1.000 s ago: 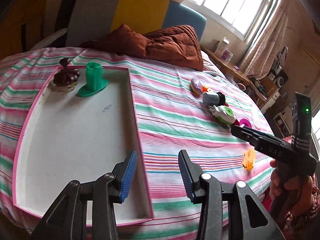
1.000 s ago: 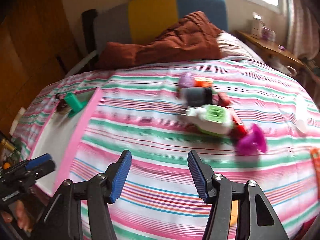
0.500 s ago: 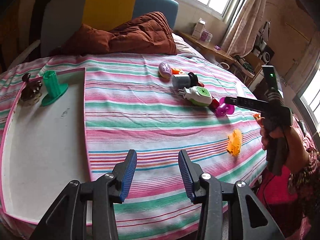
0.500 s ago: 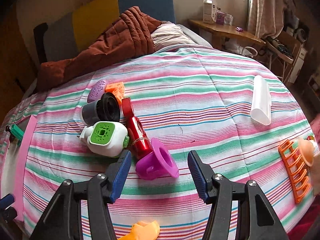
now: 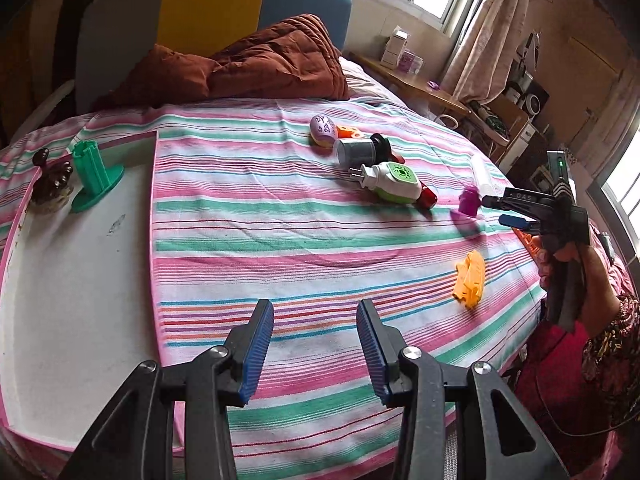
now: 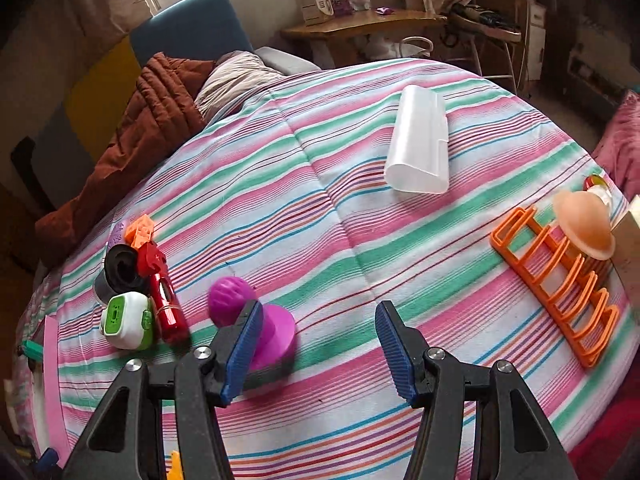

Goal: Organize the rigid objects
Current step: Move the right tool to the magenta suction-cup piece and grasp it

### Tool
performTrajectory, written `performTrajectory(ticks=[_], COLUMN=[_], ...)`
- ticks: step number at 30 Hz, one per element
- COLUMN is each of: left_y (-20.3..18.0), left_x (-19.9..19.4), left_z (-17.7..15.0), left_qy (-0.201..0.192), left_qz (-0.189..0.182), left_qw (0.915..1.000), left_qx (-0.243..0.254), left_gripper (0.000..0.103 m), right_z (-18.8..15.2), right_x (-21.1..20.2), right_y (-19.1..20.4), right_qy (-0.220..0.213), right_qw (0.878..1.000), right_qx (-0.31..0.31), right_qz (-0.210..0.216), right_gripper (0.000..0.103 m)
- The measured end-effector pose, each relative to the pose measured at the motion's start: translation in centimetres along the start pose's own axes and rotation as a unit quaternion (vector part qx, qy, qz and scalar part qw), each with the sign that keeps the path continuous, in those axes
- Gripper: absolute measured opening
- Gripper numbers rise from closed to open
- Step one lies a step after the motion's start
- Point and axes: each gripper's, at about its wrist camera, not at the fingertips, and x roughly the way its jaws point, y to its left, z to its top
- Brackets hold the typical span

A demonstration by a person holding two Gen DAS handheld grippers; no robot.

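From the left wrist view, the left gripper hangs over the near edge of the striped bedspread, its blue pads spread wide with nothing between them. To the left lies a white tray with a pink rim; at its far end stand a green holder and, just beside it, a dark brown figurine. Farther right on the bed sits a cluster: a purple egg, a grey cylinder and a white-and-green plug-in device, packed close together. A magenta piece sits near the right gripper, which is held at the far right; its fingers look parted. An orange toy lies alone nearer.

From the right wrist view, the right gripper is spread open and empty. The magenta piece lies just at its left finger; whether they touch I cannot tell. A red object lies against the plug-in device. To the right, well apart, lie a white case and an orange rack.
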Motion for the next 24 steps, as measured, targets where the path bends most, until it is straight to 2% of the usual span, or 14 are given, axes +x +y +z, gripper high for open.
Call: performTrajectory(ticks=[7, 13, 16, 18, 19, 24], left_y=[-1.2, -2.1, -2.7, -3.1, -3.4, -5.1], left_x=[0.8, 1.0, 1.2, 1.4, 1.5, 1.9], left_z=[-0.1, 0.0, 0.1, 0.2, 0.3, 0.6], left_qy=[0.012, 0.012, 0.014, 0.015, 0.016, 0.017], left_qz=[0.004, 0.007, 0.005, 0.002, 0.0, -0.012], left_qw=[0.9998, 0.9995, 0.9993, 0.9991, 0.999, 0.9979], left_qx=[0.015, 0.028, 0.034, 0.039, 0.042, 0.062], left_gripper=[0.043, 0.043, 0.043, 0.043, 0.043, 0.043], right_z=[-0.6, -1.5, -1.7, -1.8, -1.9, -2.1], right_x=[-1.2, -0.7, 0.0, 0.6, 0.8, 0.9], right_y=[0.0, 3.6, 4.6, 4.6, 4.5, 4.7], right_qy=[-0.027, -0.034, -0.032, -0.027, -0.025, -0.026], right_qw=[0.998, 0.994, 0.991, 0.991, 0.991, 0.99], right_qx=[-0.004, -0.091, -0.12, -0.125, -0.125, -0.129], right_qz=[0.053, 0.055, 0.047, 0.041, 0.041, 0.044], right_gripper=[0.06, 0.059, 0.045, 0.042, 0.034, 0.032])
